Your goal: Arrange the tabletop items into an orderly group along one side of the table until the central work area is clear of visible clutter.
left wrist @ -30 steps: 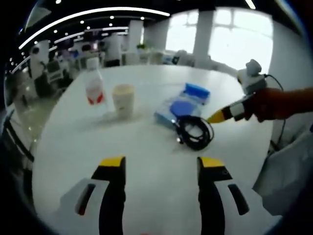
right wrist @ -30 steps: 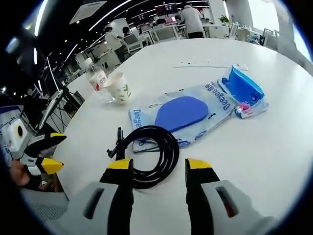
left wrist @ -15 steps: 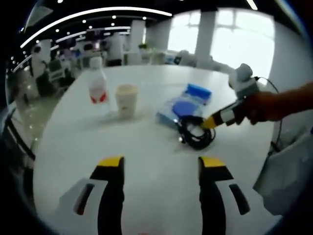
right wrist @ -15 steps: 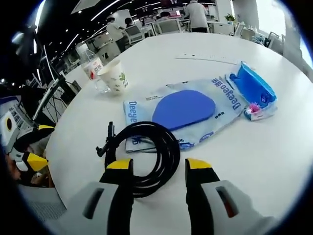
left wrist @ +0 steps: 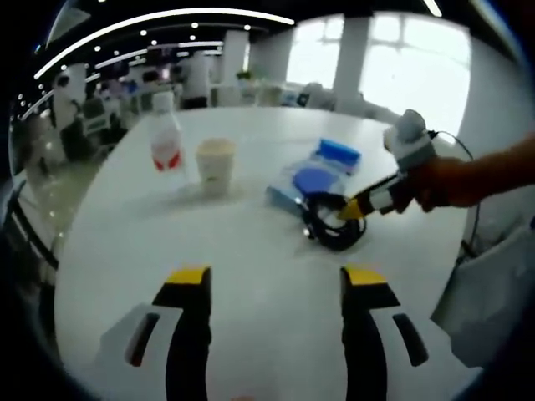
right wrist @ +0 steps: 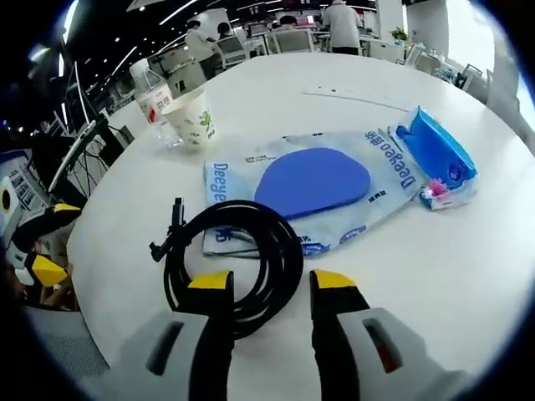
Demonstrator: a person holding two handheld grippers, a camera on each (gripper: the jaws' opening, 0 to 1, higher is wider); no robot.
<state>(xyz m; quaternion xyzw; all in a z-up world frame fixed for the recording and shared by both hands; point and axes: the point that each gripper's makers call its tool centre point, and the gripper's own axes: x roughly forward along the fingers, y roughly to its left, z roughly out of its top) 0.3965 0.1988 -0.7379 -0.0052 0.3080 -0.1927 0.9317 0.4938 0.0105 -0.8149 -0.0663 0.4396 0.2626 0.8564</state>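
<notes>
Worktop: white, round; your items lie grouped toward one part of it.
Cable: black coil, lying flat, its near loop between your right gripper's jaws; its far edge overlaps the pouch.
Right gripper: your jaws are parted, one on each side of the cable's near loop, nothing clamped. In the left gripper view it reaches in from the right, its tips at the coil.
Left gripper: your jaws stand spread and empty over bare worktop, well apart from the cable.
Pouch: pale blue, flat, with a dark blue oval; just beyond the cable.
Blue pack: touching the pouch's far end.
Cup: paper, upright, just beside the bottle.
Bottle: clear, red label, upright.
</notes>
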